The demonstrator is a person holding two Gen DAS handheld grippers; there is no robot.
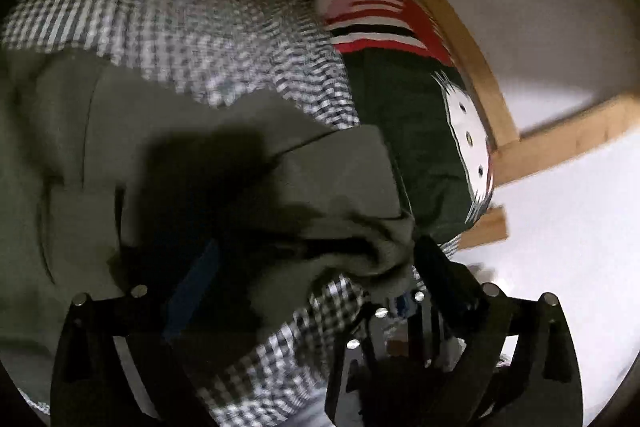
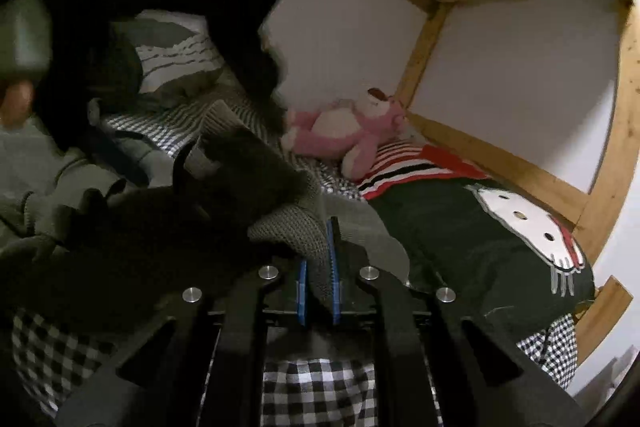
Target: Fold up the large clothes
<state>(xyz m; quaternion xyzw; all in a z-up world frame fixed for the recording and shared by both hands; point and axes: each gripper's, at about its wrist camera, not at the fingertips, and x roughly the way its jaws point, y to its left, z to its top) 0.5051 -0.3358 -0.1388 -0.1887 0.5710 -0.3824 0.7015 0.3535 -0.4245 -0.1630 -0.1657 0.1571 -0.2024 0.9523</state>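
Observation:
A large grey-green knitted garment [image 1: 224, 163] lies spread on a bed with a black-and-white checked sheet [image 1: 176, 27]. In the left wrist view my left gripper [image 1: 316, 259] stands open over it, one blue-padded finger [image 1: 192, 291] on the left, the other at the right by a bunched edge of the cloth. In the right wrist view my right gripper [image 2: 318, 267] is shut on a fold of the same garment [image 2: 292, 227], which drapes away to the left. The left gripper's body shows dark at the upper left there.
A pink plush toy [image 2: 352, 135] lies on a red, white and black striped cloth [image 2: 408, 167] at the back. A dark green cushion with a white cat face [image 2: 520, 219] lies to the right. A wooden bed frame [image 2: 508, 163] and white wall bound the bed.

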